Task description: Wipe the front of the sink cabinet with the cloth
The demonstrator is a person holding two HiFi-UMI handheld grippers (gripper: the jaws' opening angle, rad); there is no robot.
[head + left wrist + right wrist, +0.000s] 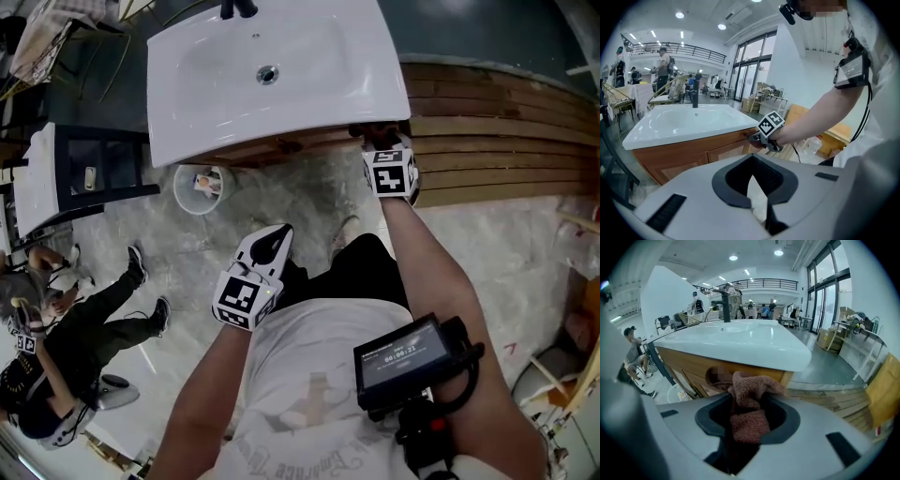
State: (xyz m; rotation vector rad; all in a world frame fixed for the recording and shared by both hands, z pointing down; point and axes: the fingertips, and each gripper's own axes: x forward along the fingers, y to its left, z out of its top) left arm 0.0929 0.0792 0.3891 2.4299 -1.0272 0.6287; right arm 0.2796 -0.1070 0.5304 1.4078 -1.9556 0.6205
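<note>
The white sink (pixel 272 75) sits on a wooden cabinet (pixel 272 147), whose front shows as a thin strip under the basin. My right gripper (pixel 380 141) is up against the cabinet's right end, shut on a reddish-brown cloth (pixel 747 404) that bunches out past the jaws toward the wood (pixel 693 366). The left gripper view shows that gripper (pixel 757 137) touching the cabinet front (pixel 693 157) just below the basin rim. My left gripper (pixel 275 242) hangs back over the floor, apart from the cabinet; its jaws (pixel 757 192) are together with nothing in them.
A white bin (pixel 199 187) with litter stands on the floor under the sink's left side. A black shelf unit (pixel 84 173) is at the left, and a person (pixel 75 337) sits on the floor near it. Wooden planks (pixel 497 131) lie to the right of the cabinet.
</note>
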